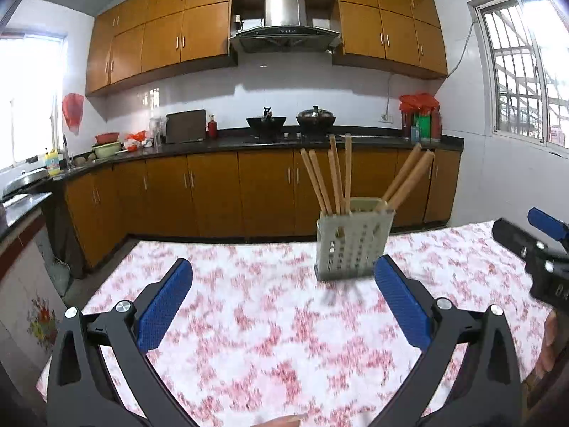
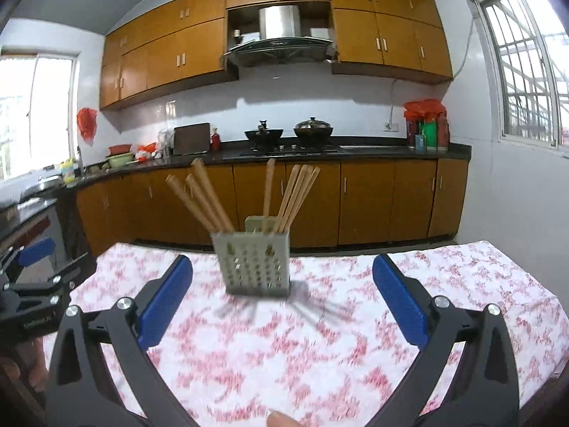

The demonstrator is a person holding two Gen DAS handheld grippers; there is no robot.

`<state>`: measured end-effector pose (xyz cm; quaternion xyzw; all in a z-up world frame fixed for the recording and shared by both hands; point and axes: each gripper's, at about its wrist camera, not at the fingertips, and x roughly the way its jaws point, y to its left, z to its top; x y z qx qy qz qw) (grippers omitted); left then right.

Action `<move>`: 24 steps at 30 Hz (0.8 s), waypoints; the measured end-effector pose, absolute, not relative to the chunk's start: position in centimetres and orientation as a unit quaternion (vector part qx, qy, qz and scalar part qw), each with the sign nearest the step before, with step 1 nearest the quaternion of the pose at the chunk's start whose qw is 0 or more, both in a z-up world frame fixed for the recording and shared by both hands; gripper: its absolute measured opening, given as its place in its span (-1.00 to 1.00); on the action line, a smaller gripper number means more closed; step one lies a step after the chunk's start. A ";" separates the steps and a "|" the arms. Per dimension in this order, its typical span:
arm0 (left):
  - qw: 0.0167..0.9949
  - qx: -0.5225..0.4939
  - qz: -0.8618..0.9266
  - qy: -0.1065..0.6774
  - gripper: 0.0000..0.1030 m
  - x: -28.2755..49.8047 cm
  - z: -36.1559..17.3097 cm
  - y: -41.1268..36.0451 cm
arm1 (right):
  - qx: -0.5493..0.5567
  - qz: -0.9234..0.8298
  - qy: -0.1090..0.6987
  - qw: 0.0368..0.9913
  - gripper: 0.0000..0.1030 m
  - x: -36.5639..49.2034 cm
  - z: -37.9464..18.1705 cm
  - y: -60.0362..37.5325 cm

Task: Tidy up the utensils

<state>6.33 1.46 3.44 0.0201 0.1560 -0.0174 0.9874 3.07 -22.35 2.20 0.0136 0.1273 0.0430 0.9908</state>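
A pale perforated utensil holder (image 1: 350, 249) stands upright on the table with the pink floral cloth (image 1: 256, 320). Several wooden chopsticks (image 1: 330, 178) stand in it, fanned left and right. It also shows in the right wrist view (image 2: 254, 265) with its chopsticks (image 2: 209, 199). My left gripper (image 1: 282, 302) is open and empty, a little short of the holder. My right gripper (image 2: 282, 300) is open and empty, also short of the holder. The right gripper shows at the right edge of the left wrist view (image 1: 533, 245); the left gripper shows at the left edge of the right wrist view (image 2: 32, 277).
The table's far edge (image 2: 355, 249) lies just behind the holder. Beyond it are wooden kitchen cabinets (image 1: 213, 192), a dark counter with two woks (image 1: 291, 121) and a sink at the left (image 1: 28, 178). A barred window (image 1: 515, 71) is at the right.
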 end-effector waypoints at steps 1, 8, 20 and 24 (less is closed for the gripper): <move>0.987 0.023 -0.013 0.158 0.97 6.0 2.8 1.4 | 0.013 0.040 0.122 0.992 0.93 2.4 1.5 -22.1; 0.987 0.016 -0.003 0.161 0.97 4.5 0.2 1.7 | 0.015 0.030 0.150 0.988 0.93 1.5 -1.1 -21.7; 0.982 0.022 -0.011 0.186 0.97 4.3 -1.8 1.5 | 0.023 0.015 0.190 0.981 0.93 1.9 -3.4 -22.3; 0.981 0.017 -0.014 0.190 0.97 4.4 -1.8 1.6 | 0.025 0.014 0.193 0.981 0.92 2.0 -3.6 -22.4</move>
